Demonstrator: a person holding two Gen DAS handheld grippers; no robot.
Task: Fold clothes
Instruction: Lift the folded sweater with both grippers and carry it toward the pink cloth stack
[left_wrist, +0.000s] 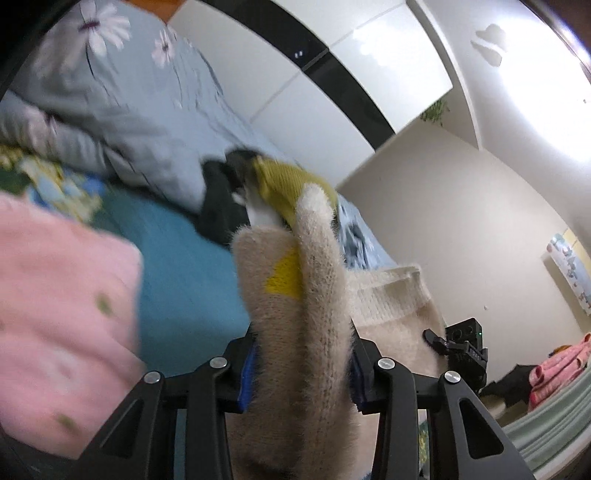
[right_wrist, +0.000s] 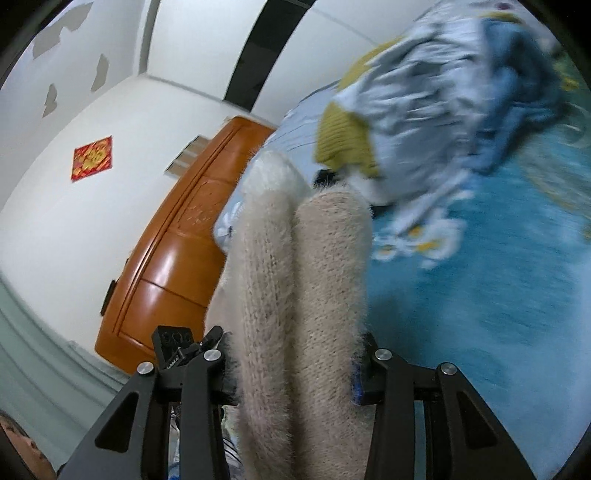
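We hold the fuzzy beige sweater (left_wrist: 295, 295) up off the bed (left_wrist: 184, 280) with both grippers. The left gripper (left_wrist: 299, 373) is clenched on a bunched fold of knit; the right gripper (right_wrist: 295, 373) is clamped the same way on two thick rolls of the same garment (right_wrist: 303, 295).

Key relation: from each gripper the sweater runs straight ahead along the fingers, its long axis pointing toward the far end of the bed, where the leading edge meets a heap of other clothes, a mustard knit (left_wrist: 284, 184) and something dark (left_wrist: 218, 206). In the left view the ribbed cream hem (left_wrist: 388, 295) stretches off to the right toward the other gripper's camera (left_wrist: 461, 343), so the cloth hangs between our two hands.

Both views are blurred, so we judge the garment mid-swing. The teal sheet below looks like the landing spot. Neither hand reads nearer. A pink garment (left_wrist: 62, 314) lies close on the left, a grey floral quilt (left_wrist: 122, 110) behind.
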